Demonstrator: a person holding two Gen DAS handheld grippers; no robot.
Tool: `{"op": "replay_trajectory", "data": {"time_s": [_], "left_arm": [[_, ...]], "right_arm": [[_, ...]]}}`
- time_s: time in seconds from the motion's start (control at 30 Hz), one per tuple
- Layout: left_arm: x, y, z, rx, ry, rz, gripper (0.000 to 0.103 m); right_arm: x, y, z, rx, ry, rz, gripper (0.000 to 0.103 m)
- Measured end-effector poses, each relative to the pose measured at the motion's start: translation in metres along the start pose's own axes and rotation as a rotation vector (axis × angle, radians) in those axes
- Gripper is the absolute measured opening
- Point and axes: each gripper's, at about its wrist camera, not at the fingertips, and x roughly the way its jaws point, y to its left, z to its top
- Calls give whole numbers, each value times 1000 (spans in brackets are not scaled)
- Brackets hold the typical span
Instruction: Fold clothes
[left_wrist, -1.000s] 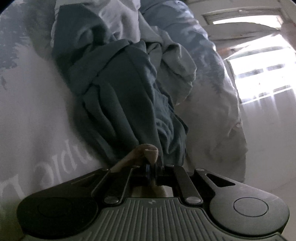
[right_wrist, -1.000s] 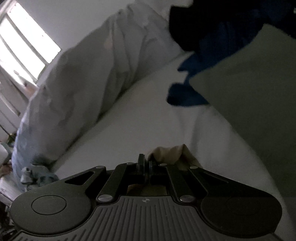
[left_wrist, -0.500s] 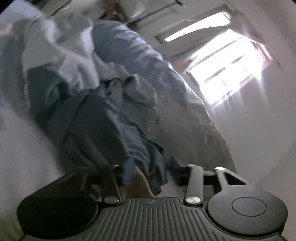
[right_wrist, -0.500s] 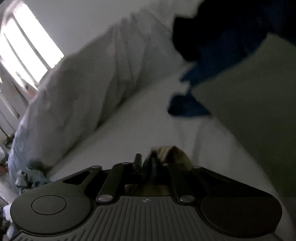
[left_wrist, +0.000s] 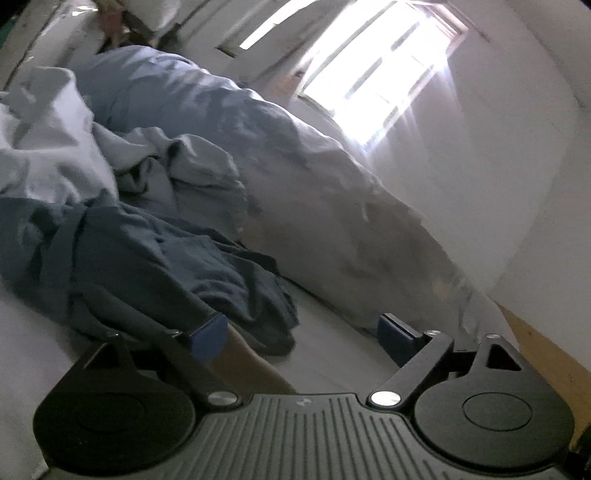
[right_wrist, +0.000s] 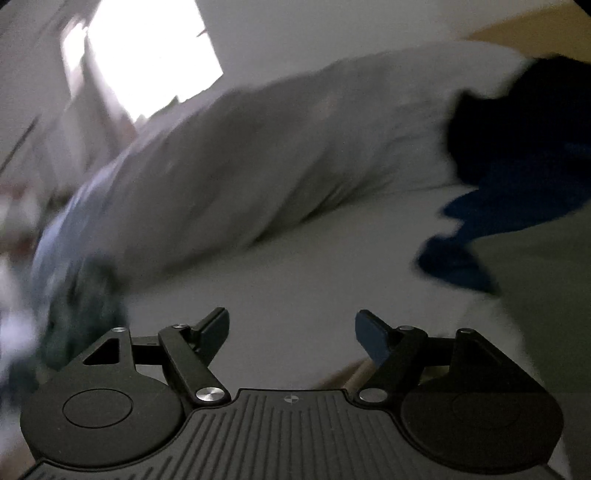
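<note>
My left gripper (left_wrist: 303, 334) has its jaws opening wide, and no cloth is pinched between the blue pads. A tan cloth (left_wrist: 251, 365) lies loose on the white sheet just under its left finger. Beyond it sits a crumpled blue-grey garment (left_wrist: 147, 266), with a pale grey one (left_wrist: 48, 162) behind. My right gripper (right_wrist: 293, 330) is also opening, with only bare sheet between its fingers. A strip of the tan cloth (right_wrist: 352, 373) shows beneath its right finger. A dark blue garment (right_wrist: 517, 184) and an olive one (right_wrist: 546, 295) lie to its right.
A bunched pale duvet (left_wrist: 314, 177) runs along the far side of the bed (right_wrist: 295, 277), under a bright window (left_wrist: 388, 62). Blurred teal clothes (right_wrist: 85, 302) lie at the left in the right wrist view. A wooden surface (left_wrist: 546, 354) shows past the bed's right edge.
Both grippers were shut on the tan cloth and have opened and let it go. Both have rolled and lifted a little, so the views have swung towards the window.
</note>
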Motion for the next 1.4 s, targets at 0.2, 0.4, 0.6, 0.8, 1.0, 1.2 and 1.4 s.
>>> {"op": "replay_trajectory", "data": {"time_s": [0.2, 0.4, 0.6, 0.8, 1.0, 1.2, 1.4], "left_arm": [[20, -26, -9, 179, 117, -53, 95], [42, -62, -35, 398, 202, 4, 95], [73, -105, -67, 516, 293, -43, 95], [105, -113, -100, 572, 389, 47, 95], [114, -92, -97, 512, 389, 188, 95], [109, -68, -84, 466, 359, 268, 95], [112, -57, -67, 493, 365, 344, 95]], "right_arm": [[11, 50, -25, -239, 110, 60, 4], [22, 82, -47, -327, 134, -3, 6], [31, 112, -59, -336, 138, 56, 17], [46, 115, -65, -289, 190, 76, 23], [53, 95, -62, -249, 204, 60, 22], [55, 50, -48, -173, 209, -4, 0], [44, -15, -34, -63, 174, -139, 0]]}}
